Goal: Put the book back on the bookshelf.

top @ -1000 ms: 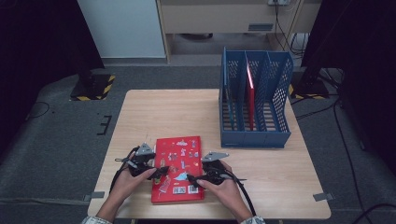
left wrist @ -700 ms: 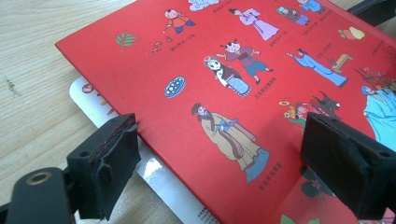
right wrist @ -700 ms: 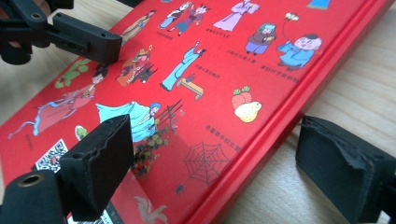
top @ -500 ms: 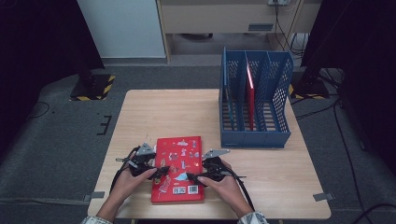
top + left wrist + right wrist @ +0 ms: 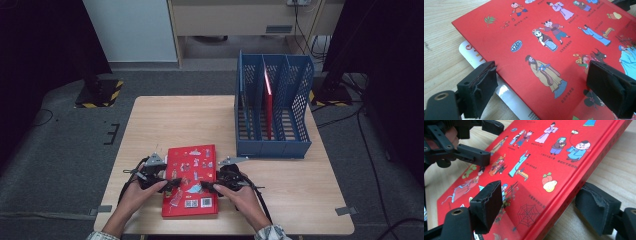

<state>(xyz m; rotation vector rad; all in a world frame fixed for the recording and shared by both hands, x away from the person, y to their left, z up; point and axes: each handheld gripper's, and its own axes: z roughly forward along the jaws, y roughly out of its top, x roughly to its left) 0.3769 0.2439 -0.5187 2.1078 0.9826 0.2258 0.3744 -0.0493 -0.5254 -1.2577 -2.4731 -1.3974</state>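
Pale wood surface (image 5: 165,120) on a grey carpet carries two things: a red book (image 5: 191,181) lying flat near the front edge and, well apart toward the back right, a blue file rack (image 5: 272,145) with another red book (image 5: 268,102) standing upright in a middle slot.

Left claw (image 5: 170,184) sits at the lying book's left edge, as it did a second ago. In the left gripper view its jaws stand spread, one low beside the cover's edge and one over the printed cover; whether a pad touches the cover I cannot tell.

Right claw (image 5: 209,187) is at the book's right edge. Its jaws have just been closing, and in the right gripper view they straddle the spine edge, one over the cover and one on the surface side; a gap still shows, so nothing is pinched yet. My judgement: the right side is about to take hold so the book can be lifted, probably toward the rack.

Cover shows cartoon figures in robes with small captions in Chinese characters, too small to read. A barcode and two code squares sit near the book's front edge.
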